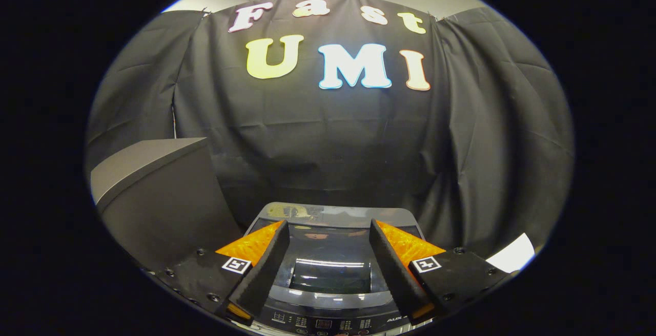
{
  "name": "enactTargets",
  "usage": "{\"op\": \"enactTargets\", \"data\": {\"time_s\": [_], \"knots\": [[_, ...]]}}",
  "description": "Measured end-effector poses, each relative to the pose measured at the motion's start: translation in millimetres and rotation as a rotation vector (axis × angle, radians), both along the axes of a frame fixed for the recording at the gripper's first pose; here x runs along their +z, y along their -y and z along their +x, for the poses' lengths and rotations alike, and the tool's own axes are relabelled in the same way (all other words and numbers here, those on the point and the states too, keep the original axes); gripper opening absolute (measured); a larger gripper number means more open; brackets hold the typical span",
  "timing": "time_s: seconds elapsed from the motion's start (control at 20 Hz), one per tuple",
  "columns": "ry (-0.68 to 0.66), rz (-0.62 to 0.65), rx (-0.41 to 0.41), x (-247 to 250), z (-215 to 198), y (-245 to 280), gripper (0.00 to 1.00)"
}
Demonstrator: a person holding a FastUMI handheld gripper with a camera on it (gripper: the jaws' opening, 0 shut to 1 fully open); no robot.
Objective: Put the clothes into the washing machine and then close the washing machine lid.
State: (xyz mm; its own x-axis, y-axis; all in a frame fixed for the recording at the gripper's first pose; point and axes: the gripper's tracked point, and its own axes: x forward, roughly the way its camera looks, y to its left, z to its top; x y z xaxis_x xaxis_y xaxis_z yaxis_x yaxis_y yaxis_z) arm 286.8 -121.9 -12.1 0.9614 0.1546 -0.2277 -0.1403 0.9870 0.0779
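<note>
gripper view: the hand-held gripper (328,254) hangs over a top-loading washing machine (328,320), fingers spread wide apart with nothing between them, so it's released and empty. down between the fingers you see the washing machine lid (328,254), dark glass with glare on it, and it looks like it's lying flat, i.e. closed. the control panel (328,323) sits right under the fingertips' near end. a dark grey box-like thing (159,192) stands just left of the machine, can't tell what it is, and a bit of something white (512,255) peeks out beyond the right finger.

as for the clothes, i honestly can't spot any. the glass is too dark and shiny to tell if they're inside the drum. my guess: either the whole job is done (clothes in, lid down), or nothing's started and the lid needs opening first. can't tell which from this.
</note>
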Motion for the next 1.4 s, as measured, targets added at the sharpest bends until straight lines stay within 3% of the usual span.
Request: {"op": "enactTargets", "data": {"time_s": [0.3,0.65,0.9,1.15,1.4], "knots": [[0.040,0.025,0.029,-8,-32,1,0.98],[0.124,0.031,0.056,-6,-133,-9,0.98],[0.176,0.083,0.017,0,-217,-18,0.98],[0.192,0.047,-0.052,-15,-295,-16,0.98],[0.195,0.107,-0.136,-34,-343,-8,0.98]]}}
